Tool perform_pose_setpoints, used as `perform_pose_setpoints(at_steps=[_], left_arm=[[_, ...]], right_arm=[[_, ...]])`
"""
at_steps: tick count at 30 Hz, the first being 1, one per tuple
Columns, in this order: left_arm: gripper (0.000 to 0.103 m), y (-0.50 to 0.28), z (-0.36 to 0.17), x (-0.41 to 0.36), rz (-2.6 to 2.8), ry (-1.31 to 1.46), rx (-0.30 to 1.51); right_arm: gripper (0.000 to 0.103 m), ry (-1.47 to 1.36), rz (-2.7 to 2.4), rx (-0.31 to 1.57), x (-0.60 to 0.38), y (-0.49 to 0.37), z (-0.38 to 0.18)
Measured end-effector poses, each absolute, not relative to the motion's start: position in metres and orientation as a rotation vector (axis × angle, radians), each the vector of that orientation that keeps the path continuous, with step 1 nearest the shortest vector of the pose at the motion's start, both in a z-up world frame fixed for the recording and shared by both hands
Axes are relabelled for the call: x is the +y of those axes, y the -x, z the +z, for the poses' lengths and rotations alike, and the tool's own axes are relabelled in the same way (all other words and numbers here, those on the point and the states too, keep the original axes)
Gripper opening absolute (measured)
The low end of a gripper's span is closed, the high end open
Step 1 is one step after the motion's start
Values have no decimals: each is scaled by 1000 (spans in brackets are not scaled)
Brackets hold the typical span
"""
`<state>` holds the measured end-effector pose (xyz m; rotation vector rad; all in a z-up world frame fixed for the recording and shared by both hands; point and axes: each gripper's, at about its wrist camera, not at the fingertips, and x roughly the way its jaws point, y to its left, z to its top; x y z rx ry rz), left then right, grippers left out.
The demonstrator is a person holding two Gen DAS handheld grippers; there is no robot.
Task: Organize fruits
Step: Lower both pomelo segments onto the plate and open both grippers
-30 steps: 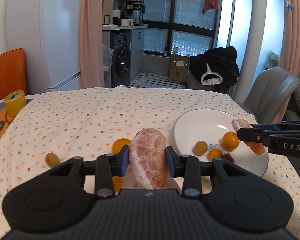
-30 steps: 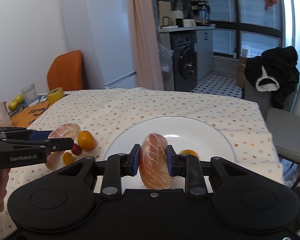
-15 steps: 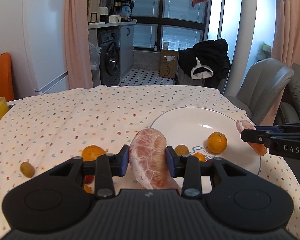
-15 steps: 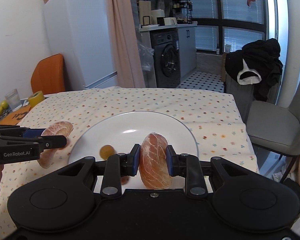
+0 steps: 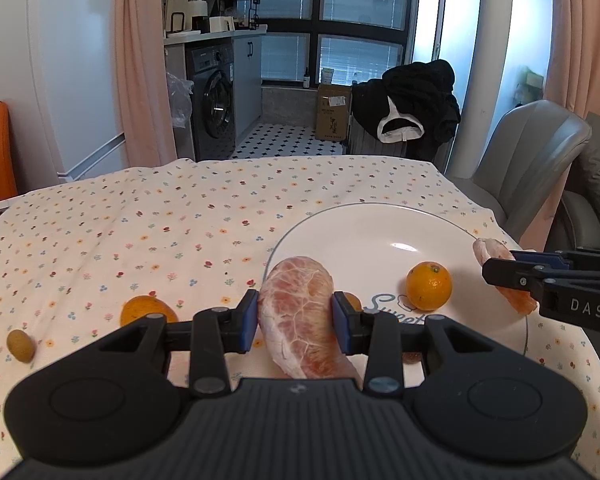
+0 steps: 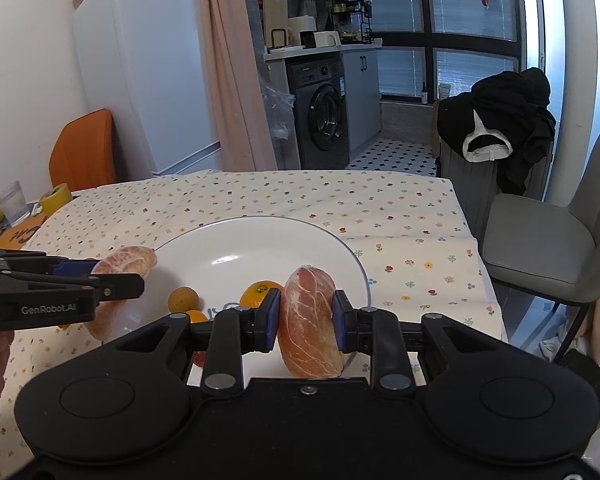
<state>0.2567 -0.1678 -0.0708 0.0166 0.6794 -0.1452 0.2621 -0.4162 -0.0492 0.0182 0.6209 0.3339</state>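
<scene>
Washing machine (image 5: 216,110); grey chair (image 6: 548,240)

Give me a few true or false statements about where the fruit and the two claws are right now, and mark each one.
1. The left claw is shut on a peeled pomelo segment. True.
2. The right claw is open, with nothing in it. False: it is shut on another pomelo segment.
3. A small orange lies on the white plate. True.
4. Every fruit is already on the plate. False: an orange and a small brownish fruit lie on the floral tablecloth.
5. The plate is stacked full. False: most of its surface is bare.
</scene>
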Motion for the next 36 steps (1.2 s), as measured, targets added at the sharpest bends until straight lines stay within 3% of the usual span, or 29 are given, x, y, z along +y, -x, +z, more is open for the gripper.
perform_pose_setpoints(at_steps=[4,15,23,30,36], left_arm=[[37,-262,-74,-171,-139,-17,692],[39,-273,-78,-178,-97,-26,717],[53,-264,-64,-167,-113,22,689],[59,-255,-55,-151,-92,27,679],[72,-243,-49,-133,-67,37,668]], right_arm=[[27,-16,325,623,-416,-265,-52],[42,-52,331,599,-422,-258,-46],[49,-63,335,594,-421,-256,-44],[54,-59,350,591,-410,-254,-41],[61,-56,375,594,-396,-251,-39]])
